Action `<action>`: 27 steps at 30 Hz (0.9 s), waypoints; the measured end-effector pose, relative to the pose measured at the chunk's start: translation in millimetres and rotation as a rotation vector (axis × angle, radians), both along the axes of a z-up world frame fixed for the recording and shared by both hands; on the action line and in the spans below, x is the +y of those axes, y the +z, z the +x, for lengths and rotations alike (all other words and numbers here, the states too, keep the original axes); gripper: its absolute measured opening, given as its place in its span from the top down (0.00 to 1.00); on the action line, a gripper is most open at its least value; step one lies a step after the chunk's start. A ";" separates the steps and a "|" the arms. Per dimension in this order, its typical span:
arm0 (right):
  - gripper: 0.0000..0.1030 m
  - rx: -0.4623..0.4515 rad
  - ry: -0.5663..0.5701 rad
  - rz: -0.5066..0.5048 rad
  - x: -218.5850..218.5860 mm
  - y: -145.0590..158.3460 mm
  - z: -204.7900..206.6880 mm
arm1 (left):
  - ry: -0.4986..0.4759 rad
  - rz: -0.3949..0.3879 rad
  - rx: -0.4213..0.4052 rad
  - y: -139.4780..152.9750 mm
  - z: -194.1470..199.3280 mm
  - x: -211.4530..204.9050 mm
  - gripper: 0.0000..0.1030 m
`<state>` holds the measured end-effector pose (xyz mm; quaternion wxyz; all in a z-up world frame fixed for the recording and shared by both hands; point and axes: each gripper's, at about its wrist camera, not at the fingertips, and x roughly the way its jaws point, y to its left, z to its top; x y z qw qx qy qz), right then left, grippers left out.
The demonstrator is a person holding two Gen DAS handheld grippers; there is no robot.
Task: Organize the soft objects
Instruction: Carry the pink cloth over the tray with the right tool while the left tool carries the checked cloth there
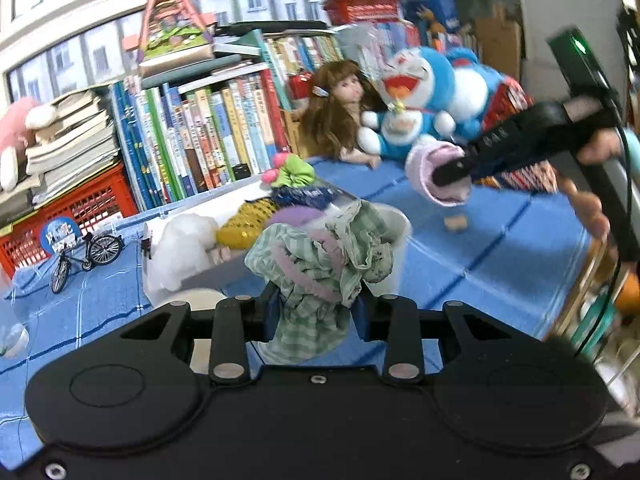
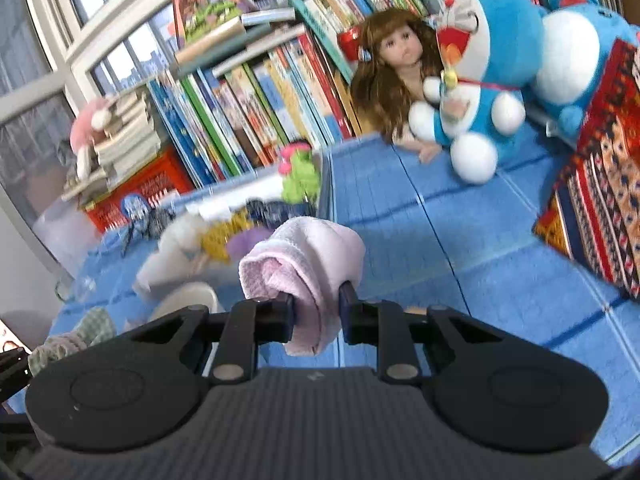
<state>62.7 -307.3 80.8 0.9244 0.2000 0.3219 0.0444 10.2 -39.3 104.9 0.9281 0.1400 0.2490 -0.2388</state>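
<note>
My left gripper (image 1: 316, 316) is shut on a green checked cloth (image 1: 320, 264) and holds it above the blue table, in front of a white tub (image 1: 394, 220). My right gripper (image 2: 316, 312) is shut on a pink towel (image 2: 308, 260). In the left wrist view the right gripper (image 1: 448, 172) shows at the right with the pink towel (image 1: 432, 172) held in the air over the table. Behind the cloth a clear bin (image 1: 240, 196) holds a pile of soft things: a white one, a yellow one, a purple one, a green-and-pink toy (image 1: 290, 172).
Books (image 1: 200, 132) line the back. A doll (image 1: 340, 112) and blue plush cats (image 1: 420, 96) sit at the back right. A red crate (image 1: 60, 212) and a toy bicycle (image 1: 86, 254) are at the left. A patterned box (image 2: 600, 184) stands at the right.
</note>
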 end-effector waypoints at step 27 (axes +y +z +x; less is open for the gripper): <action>0.73 0.064 0.162 -0.086 78.8 32.3 141.3 | 0.225 -0.143 0.385 23.6 226.5 34.6 0.67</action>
